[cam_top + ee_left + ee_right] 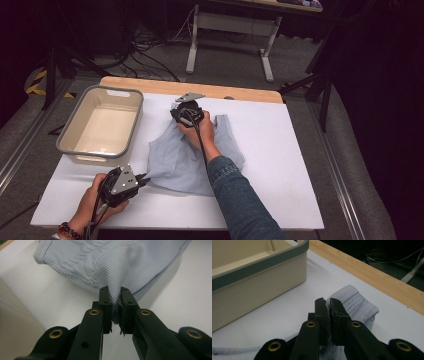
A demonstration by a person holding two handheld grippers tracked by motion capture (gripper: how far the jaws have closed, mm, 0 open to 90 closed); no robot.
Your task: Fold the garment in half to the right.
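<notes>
My high view looks forward and down on the white table (280,165) from above my side. My 2 gripper views sit close over that table: the left faces the pale blue garment (120,262), and the right faces the beige bin (259,277) beside it. All 3 views share the garment.

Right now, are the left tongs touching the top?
Touching. The left gripper view shows the left tongs pinching a fold of the top between their pads.
</notes>
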